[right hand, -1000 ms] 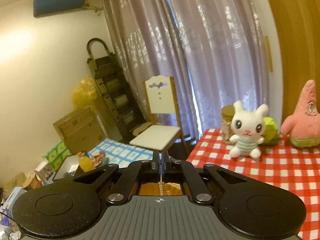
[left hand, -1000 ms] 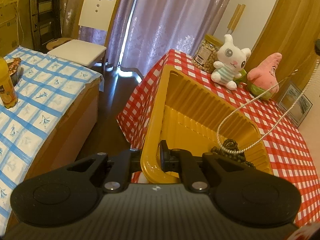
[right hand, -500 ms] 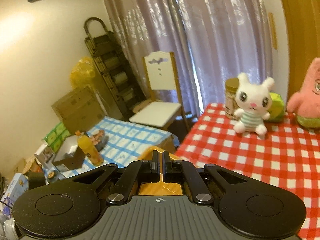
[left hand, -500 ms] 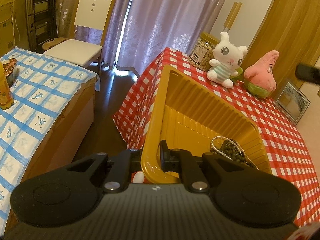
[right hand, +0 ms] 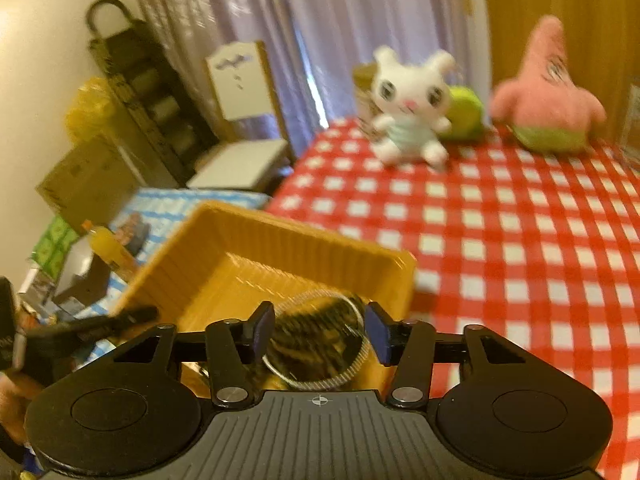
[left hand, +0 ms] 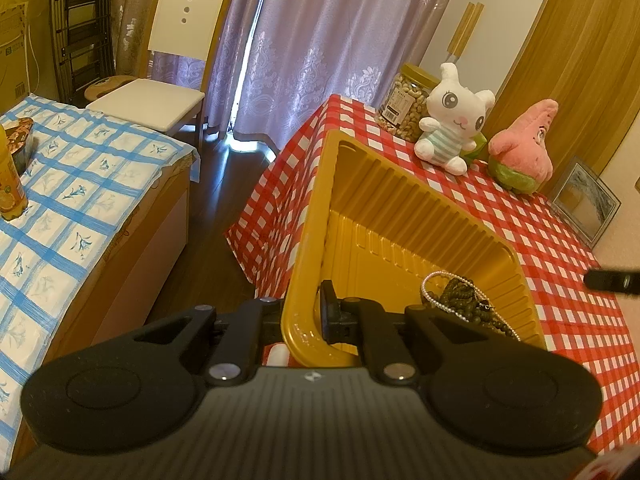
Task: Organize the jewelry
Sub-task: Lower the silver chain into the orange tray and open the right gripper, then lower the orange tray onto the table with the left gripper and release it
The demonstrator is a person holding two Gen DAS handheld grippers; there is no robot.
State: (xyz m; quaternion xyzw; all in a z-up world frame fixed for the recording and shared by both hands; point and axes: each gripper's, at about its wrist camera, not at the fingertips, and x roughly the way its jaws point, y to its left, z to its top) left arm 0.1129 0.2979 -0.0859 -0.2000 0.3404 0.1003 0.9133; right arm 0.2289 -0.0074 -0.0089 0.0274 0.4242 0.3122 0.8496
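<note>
My left gripper is shut on the near rim of a yellow plastic tray and holds it tilted over the red checked table. In the tray's near right corner lie a silver chain and dark beads. My right gripper is open and empty, just above the chain and beads in the tray. A fingertip of the right gripper shows at the right edge of the left wrist view.
A white rabbit plush, a pink starfish plush, a nut jar and a picture frame stand at the table's far side. A blue checked table with a juice bottle is at left, a chair behind.
The right gripper opened and let go of the silver chain, which dropped into the tray beside the beads. The right gripper tipped downward toward the tray. The left gripper kept its hold.
</note>
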